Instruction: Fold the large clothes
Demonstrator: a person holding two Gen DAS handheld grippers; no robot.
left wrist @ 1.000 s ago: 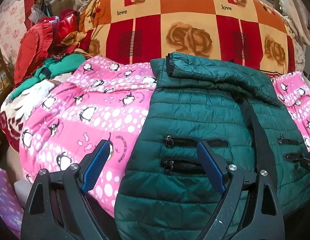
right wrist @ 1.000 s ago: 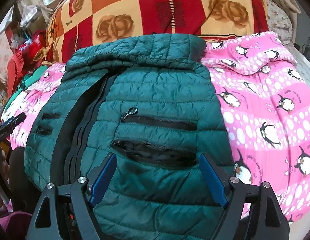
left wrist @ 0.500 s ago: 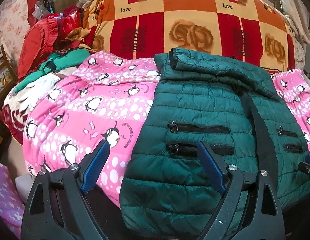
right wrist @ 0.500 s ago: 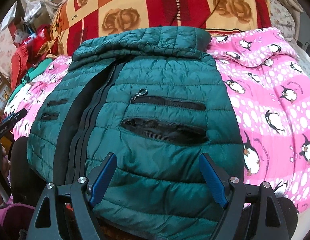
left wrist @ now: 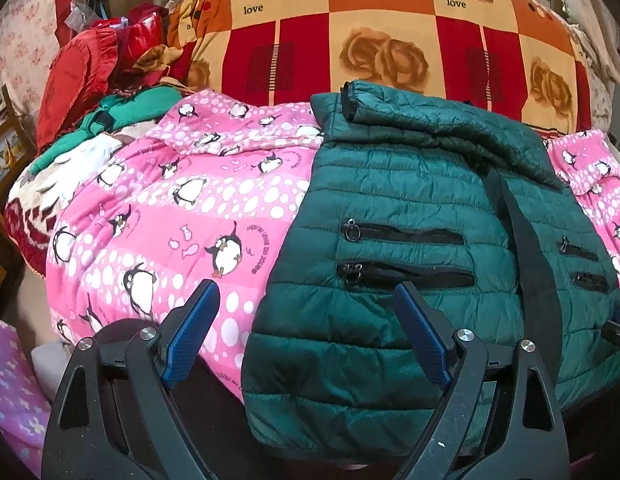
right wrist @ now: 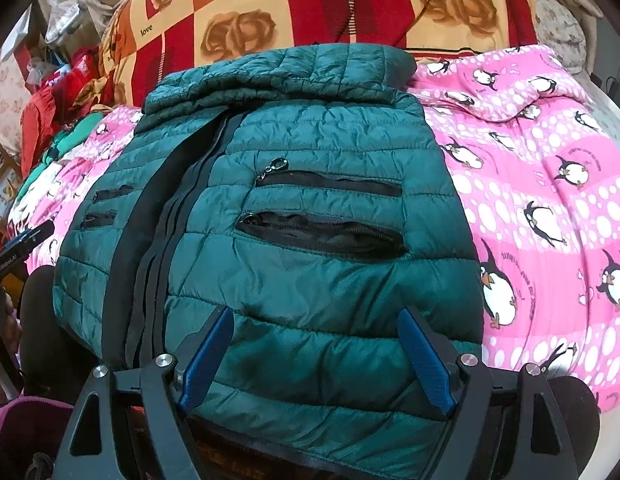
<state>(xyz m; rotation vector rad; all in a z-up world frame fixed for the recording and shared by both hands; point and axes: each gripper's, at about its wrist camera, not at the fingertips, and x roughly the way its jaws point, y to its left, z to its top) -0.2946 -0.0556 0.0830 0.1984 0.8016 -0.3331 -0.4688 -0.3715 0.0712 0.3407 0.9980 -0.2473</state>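
Jacket (right wrist: pixel 293 248) hem seemingly overhangs blanket (right wrist: pixel 550 208); both tools spread.

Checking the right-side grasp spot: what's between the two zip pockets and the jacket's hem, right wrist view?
Only plain quilted fabric of the green puffer jacket; the right wrist view shows the open right gripper hovering over that stretch.

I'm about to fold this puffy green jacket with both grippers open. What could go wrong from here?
1. The green jacket is slick and puffy, so a fold may spring back open.
2. Its lower right pocket gapes unzipped; a gripper finger could snag there.
3. The left gripper straddles the jacket's edge and the penguin blanket, so it might pinch both together.
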